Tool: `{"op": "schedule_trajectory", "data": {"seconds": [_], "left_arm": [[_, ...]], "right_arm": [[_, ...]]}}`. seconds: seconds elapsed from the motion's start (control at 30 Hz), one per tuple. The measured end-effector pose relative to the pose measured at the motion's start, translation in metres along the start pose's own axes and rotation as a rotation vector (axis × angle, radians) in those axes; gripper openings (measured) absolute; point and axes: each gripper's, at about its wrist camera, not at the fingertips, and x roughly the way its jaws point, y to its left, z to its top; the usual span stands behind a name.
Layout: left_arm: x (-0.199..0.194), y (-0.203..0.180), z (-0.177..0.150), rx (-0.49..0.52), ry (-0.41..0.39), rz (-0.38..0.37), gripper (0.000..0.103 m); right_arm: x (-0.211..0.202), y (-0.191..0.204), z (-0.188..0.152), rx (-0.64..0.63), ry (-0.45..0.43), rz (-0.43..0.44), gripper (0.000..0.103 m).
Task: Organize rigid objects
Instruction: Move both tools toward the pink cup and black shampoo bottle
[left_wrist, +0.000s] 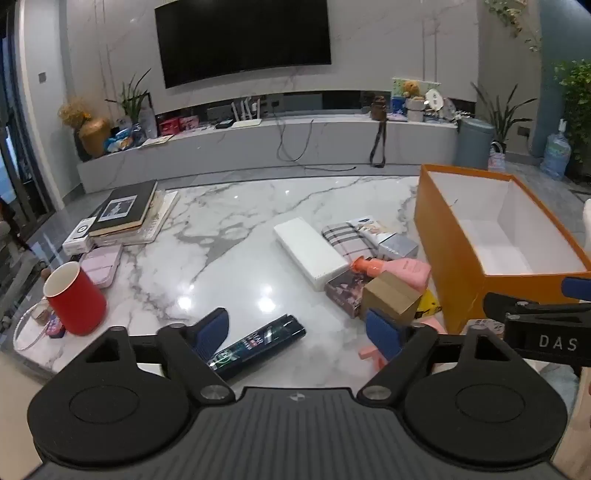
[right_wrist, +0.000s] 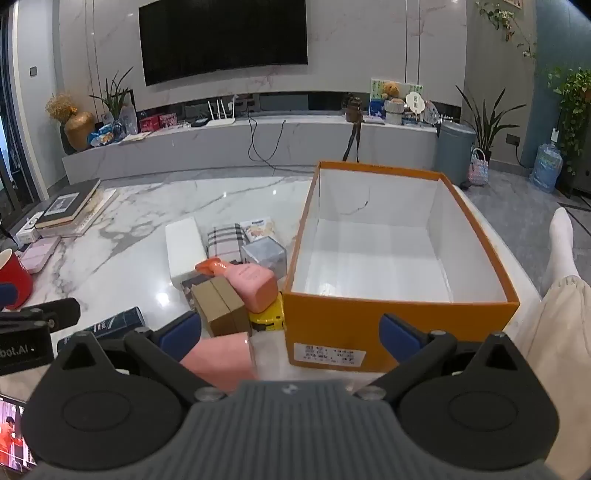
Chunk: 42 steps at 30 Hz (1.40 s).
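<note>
An open orange box (right_wrist: 334, 325) with a white empty inside stands on the marble table (right_wrist: 147, 206); it also shows in the left wrist view (left_wrist: 448, 254). Left of it lies a cluster: a white box (left_wrist: 312, 253), a plaid box (left_wrist: 345, 238), a grey box (right_wrist: 264, 254), a pink bottle (right_wrist: 255, 278) with an orange cap, a brown carton (right_wrist: 219, 308), a yellow tape measure (right_wrist: 267, 319). A dark tube (left_wrist: 258, 343) lies by my open, empty left gripper (left_wrist: 297, 328). My right gripper (right_wrist: 291, 334) is open and empty before the orange box.
A red mug (left_wrist: 75, 302) stands at the table's left edge, with a pink case (left_wrist: 101, 264) and stacked books (left_wrist: 127, 210) behind it. A pink cup (right_wrist: 221, 360) sits near my right gripper. A TV console runs along the far wall. A person's leg (right_wrist: 561, 251) is at right.
</note>
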Motion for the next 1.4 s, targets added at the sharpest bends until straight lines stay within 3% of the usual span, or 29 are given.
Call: {"op": "schedule_trajectory", "data": {"seconds": [0.23, 0.3, 0.37, 0.77, 1.4], "left_arm": [[0.001, 0.018, 0.008, -0.043, -0.012, -0.062, 0.091], [0.004, 0.023, 0.014, -0.044, -0.027, -0.061, 0.093], [-0.014, 0.009, 0.007, -0.015, -0.095, -0.042, 0.093], [-0.018, 0.01, 0.008, 0.036, -0.16, 0.0, 0.093], [-0.017, 0.007, 0.004, -0.003, -0.11, -0.028, 0.091]], "right_arm": [[-0.005, 0.0, 0.001, -0.007, -0.034, 0.008, 0.101], [-0.006, 0.002, 0.0, -0.003, -0.043, 0.009, 0.101], [-0.006, 0.0, 0.001, 0.002, -0.046, 0.017, 0.101], [-0.005, 0.0, 0.0, 0.0, -0.052, 0.015, 0.101], [-0.004, 0.007, -0.001, -0.021, -0.039, 0.001, 0.101]]}}
